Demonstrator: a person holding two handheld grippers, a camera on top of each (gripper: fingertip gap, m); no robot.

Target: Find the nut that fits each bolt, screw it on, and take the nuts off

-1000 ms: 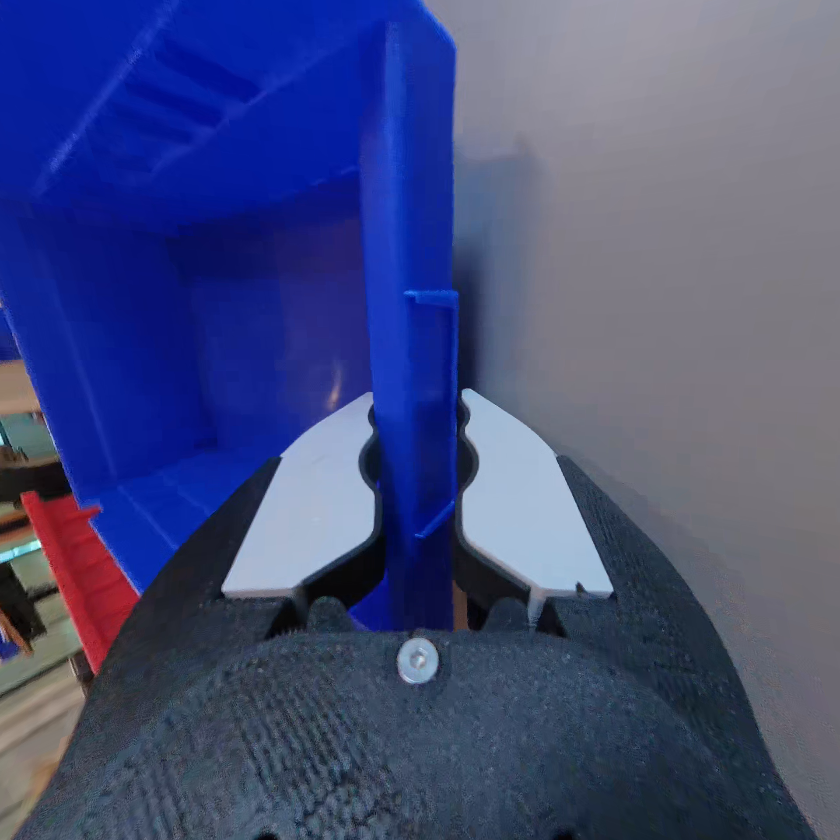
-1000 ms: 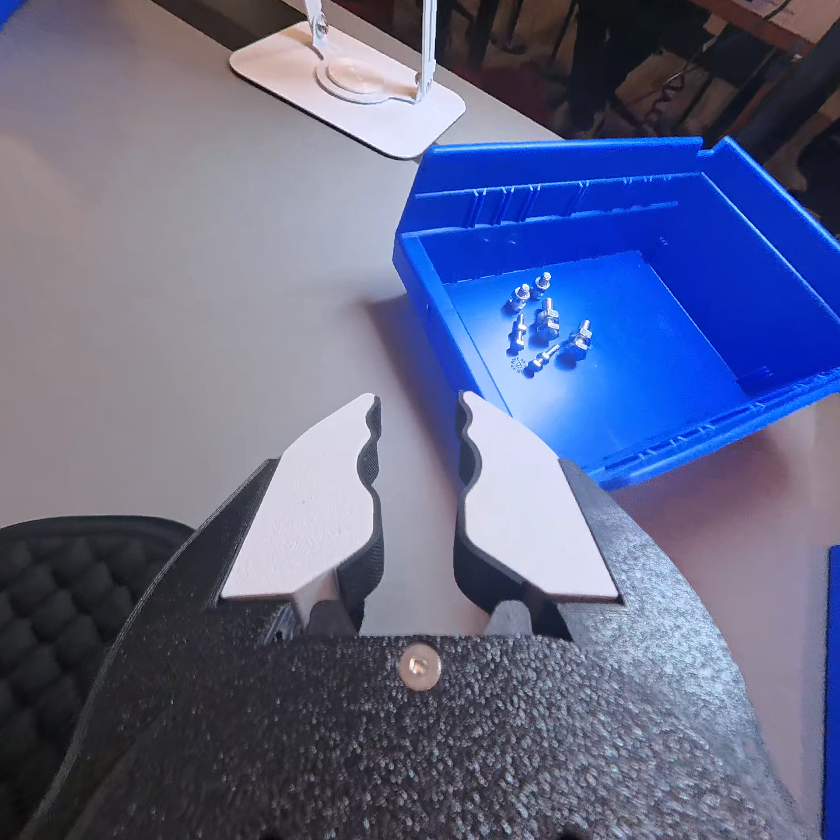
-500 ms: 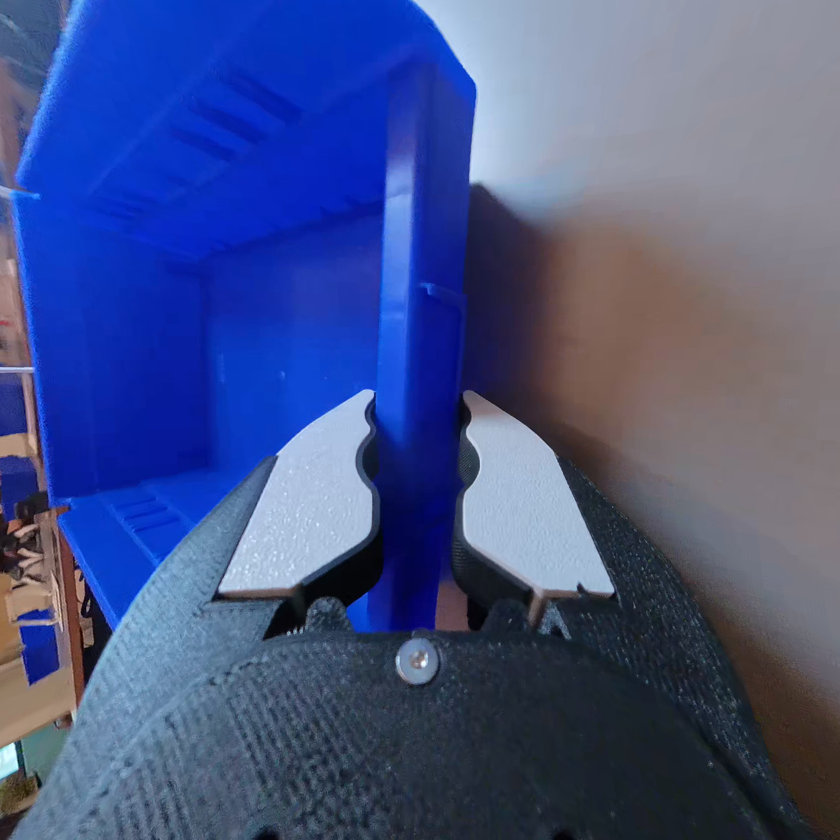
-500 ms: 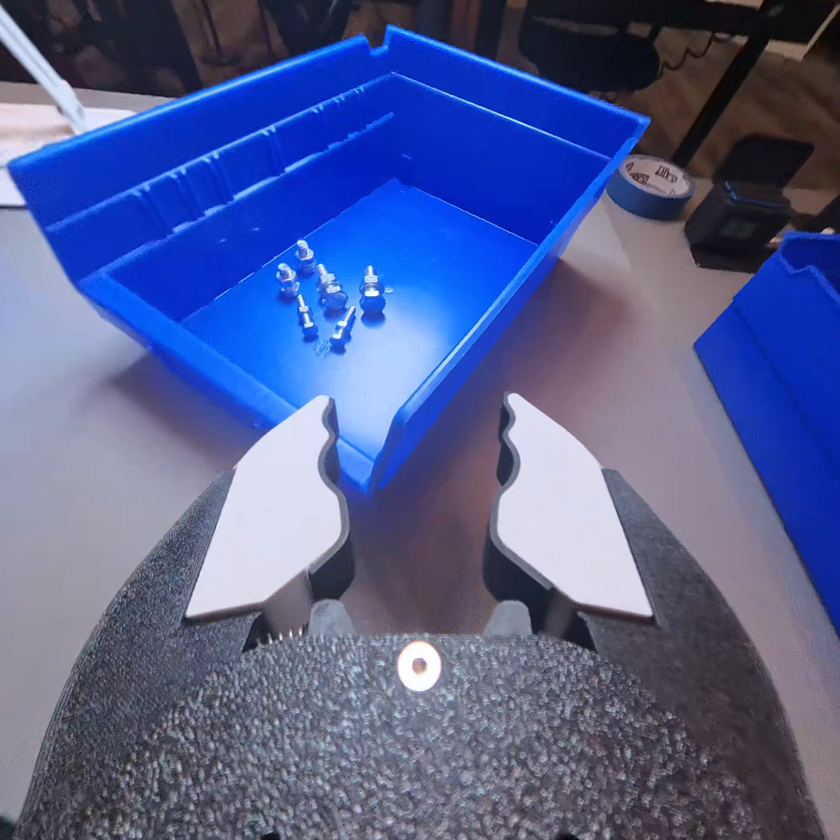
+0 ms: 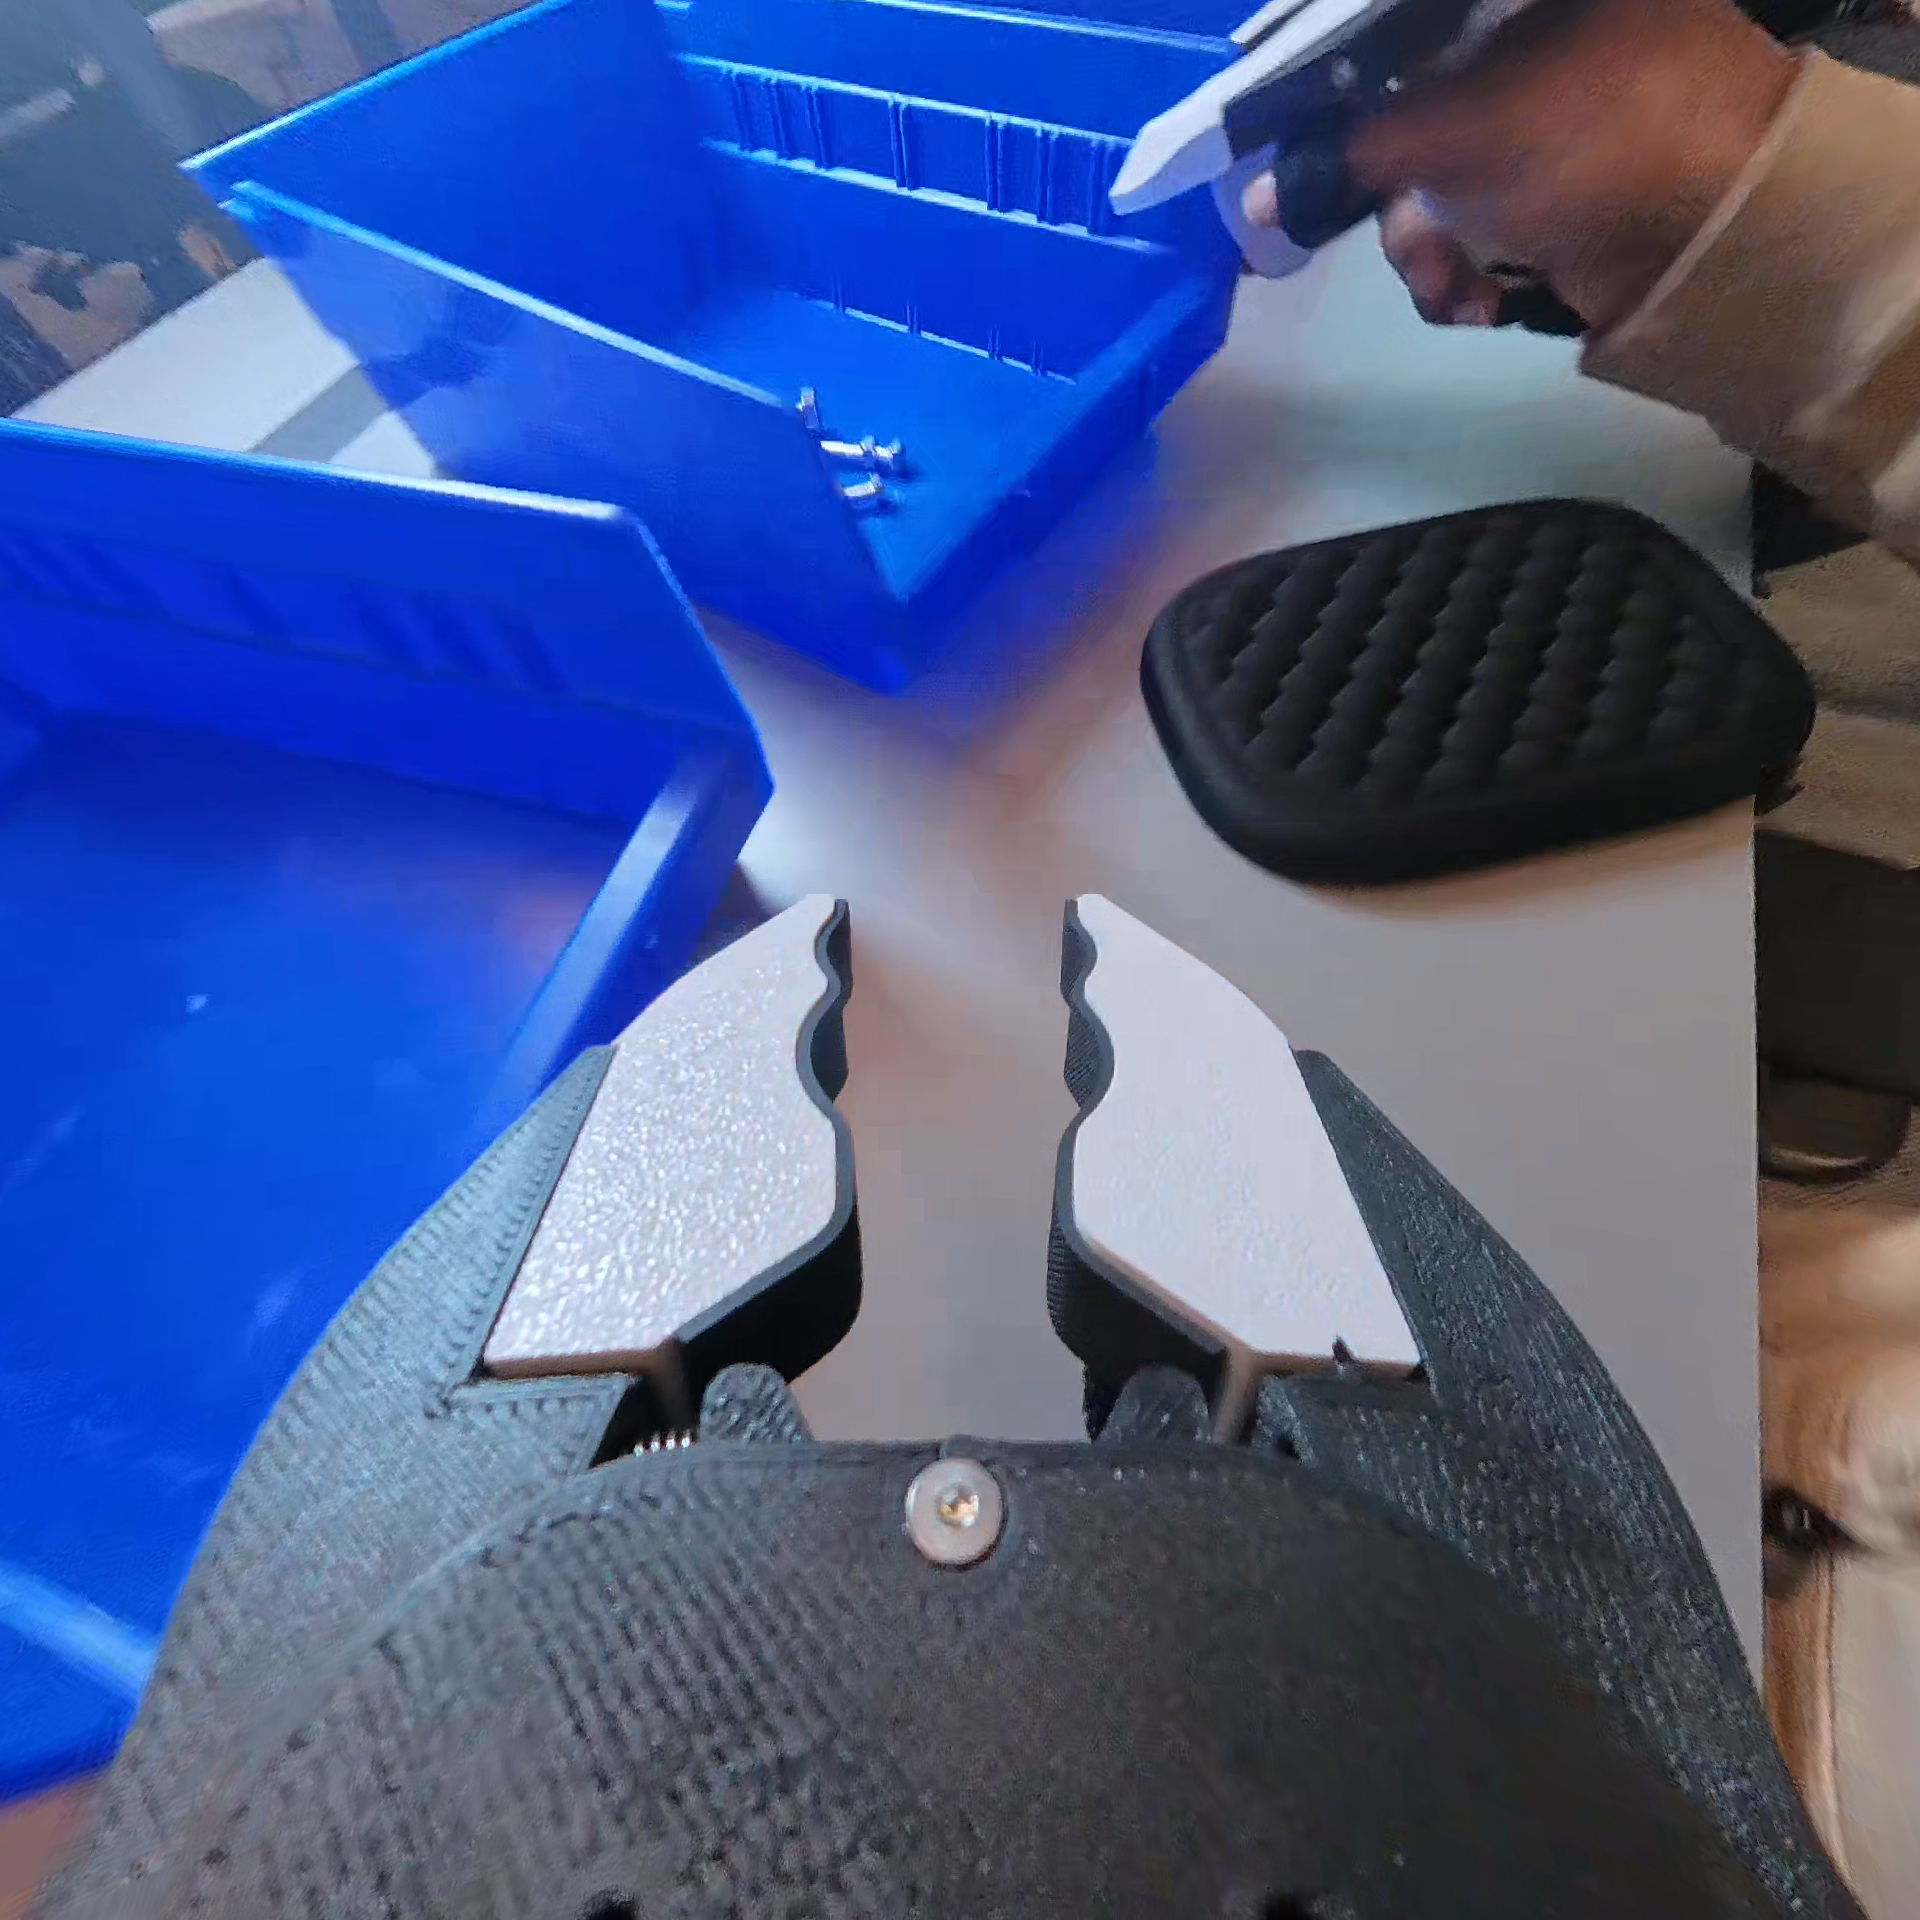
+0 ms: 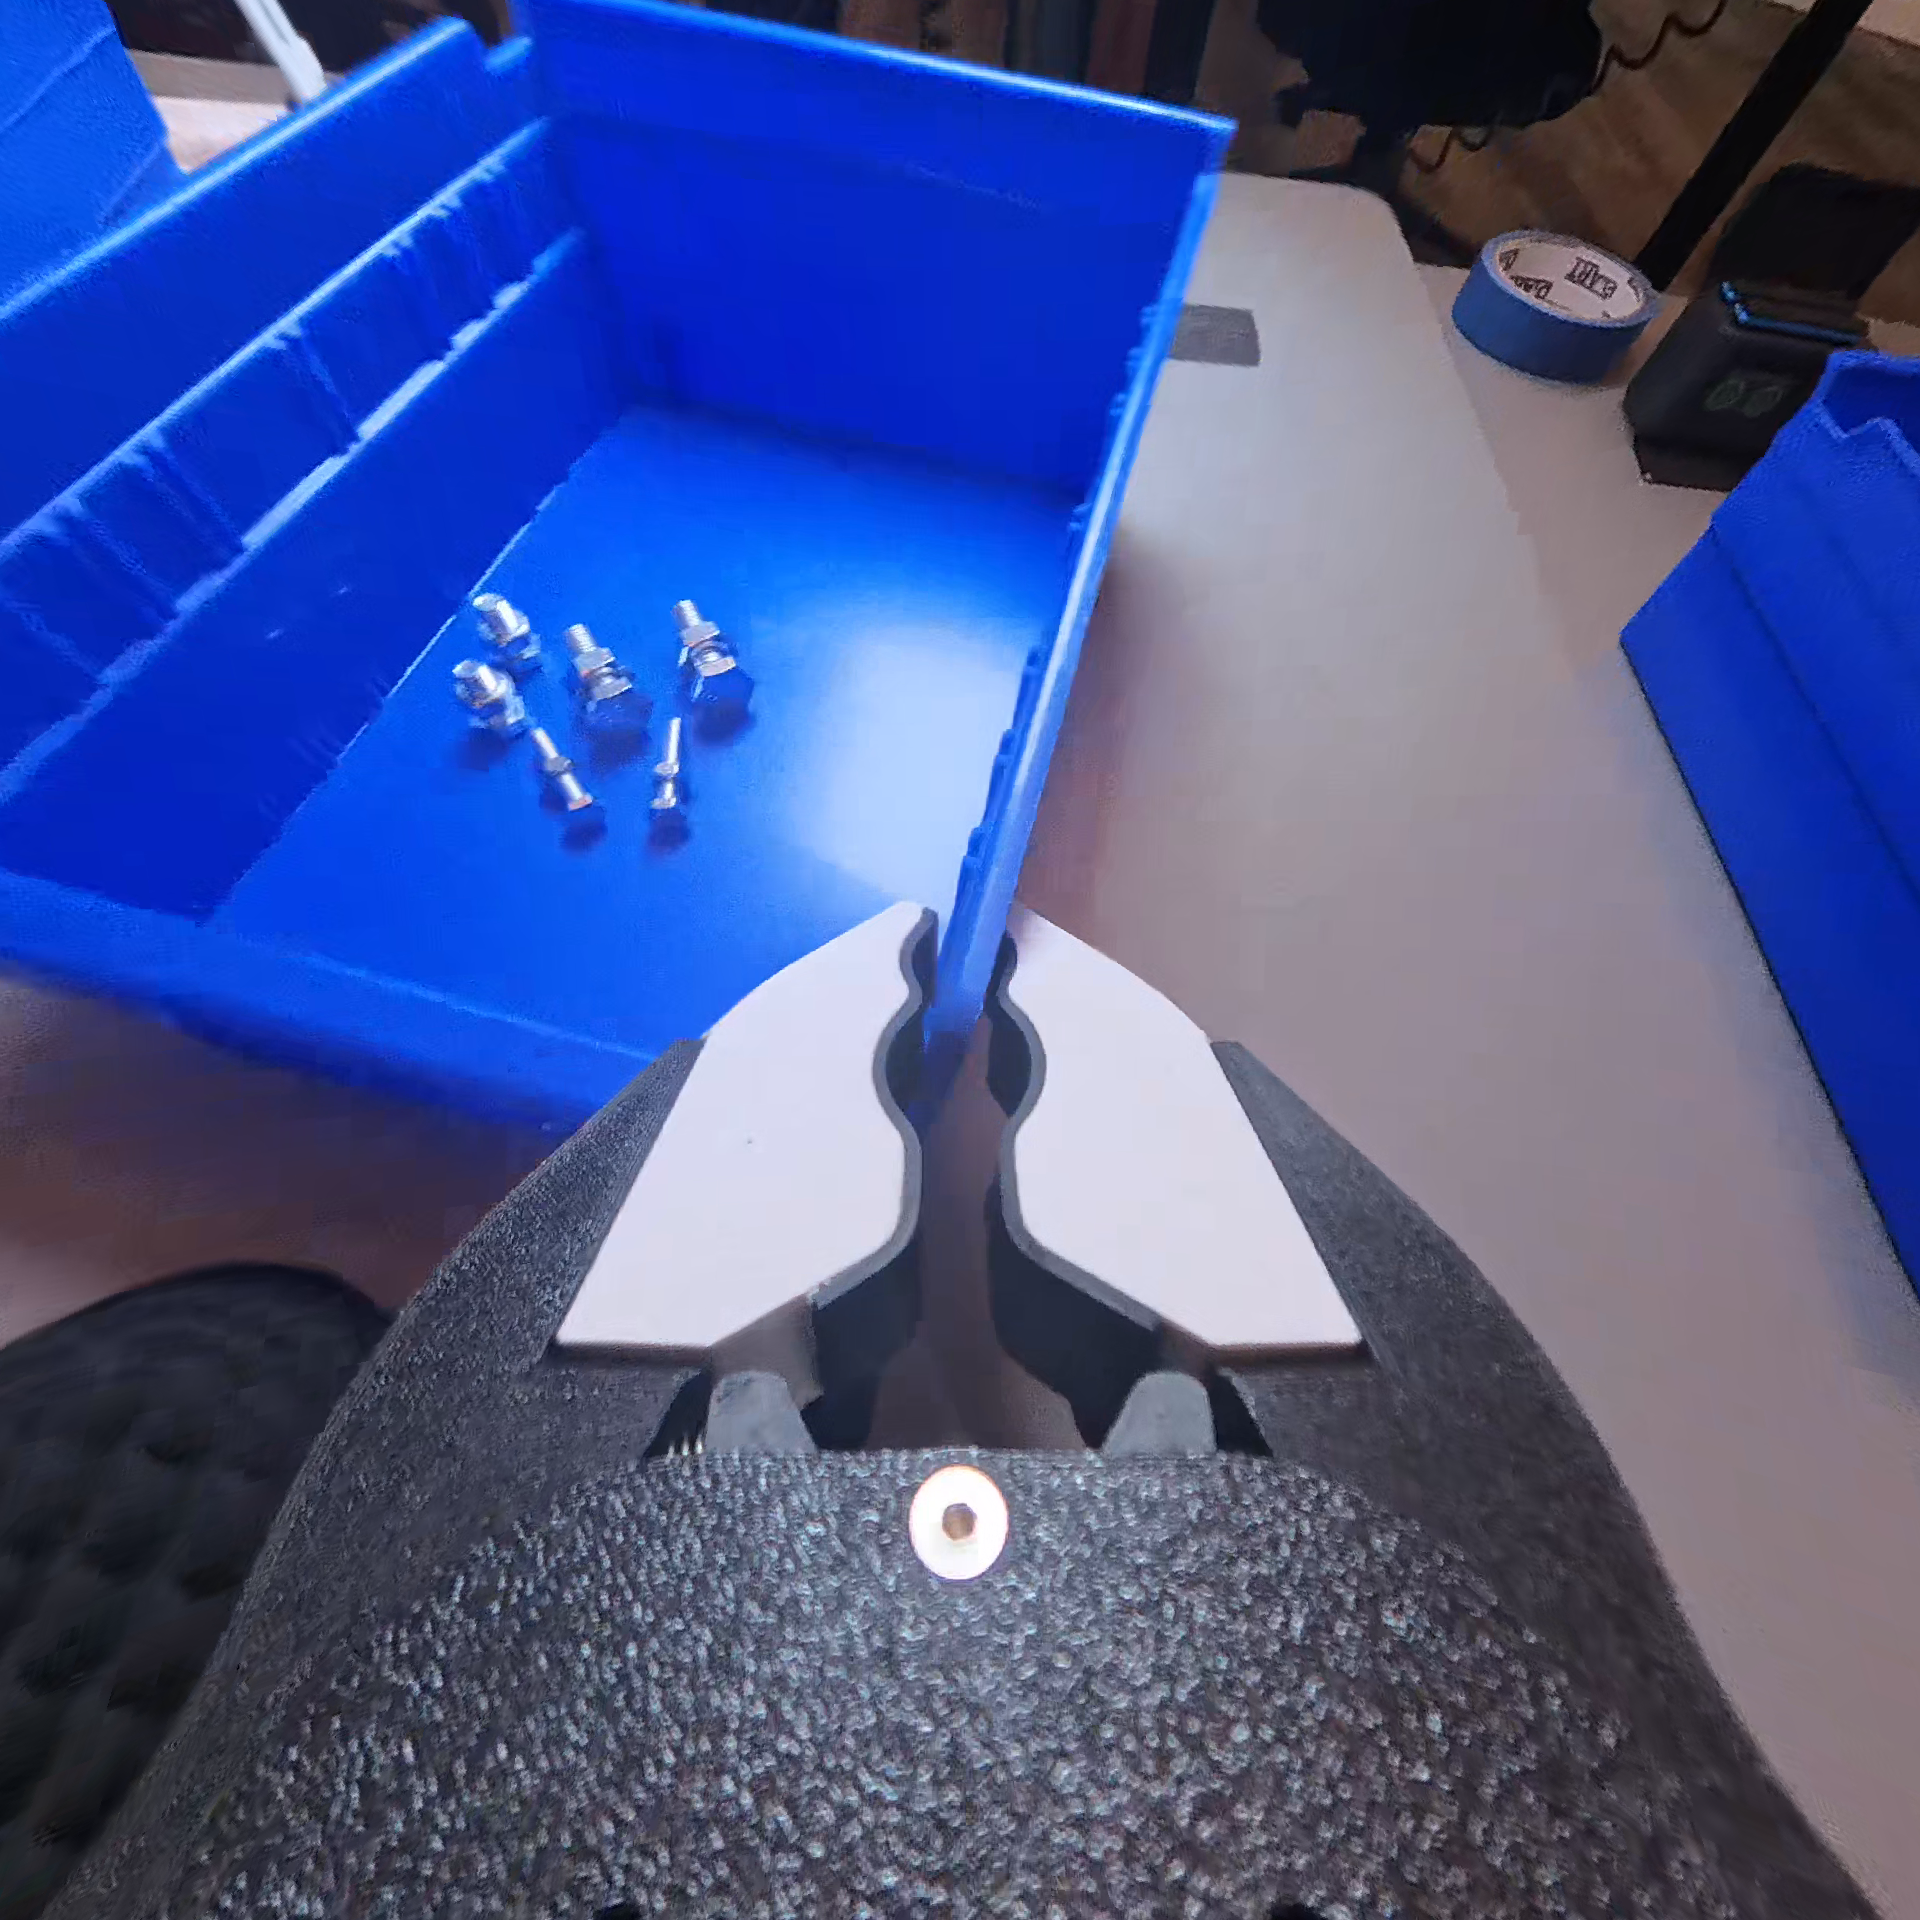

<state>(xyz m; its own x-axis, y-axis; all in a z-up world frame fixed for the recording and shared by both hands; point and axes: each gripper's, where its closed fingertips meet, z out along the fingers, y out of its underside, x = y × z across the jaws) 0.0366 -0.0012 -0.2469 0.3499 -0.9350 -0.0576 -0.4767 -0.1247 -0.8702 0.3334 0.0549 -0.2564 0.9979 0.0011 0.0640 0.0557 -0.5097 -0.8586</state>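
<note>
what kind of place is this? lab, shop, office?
Likely a lab or workshop bench: blue parts bins on a grey table, one holding loose bolts, a roll of blue tape at the edge, and more desks behind.

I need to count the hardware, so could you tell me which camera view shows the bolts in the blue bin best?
The right wrist view: the bolts lie unobstructed on the blue bin floor. The left wrist view shows only a few beyond a wall.

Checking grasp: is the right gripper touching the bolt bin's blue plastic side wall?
Touching. Right wrist view: right gripper is closed on the blue plastic bin's side wall, one finger either side.
</note>
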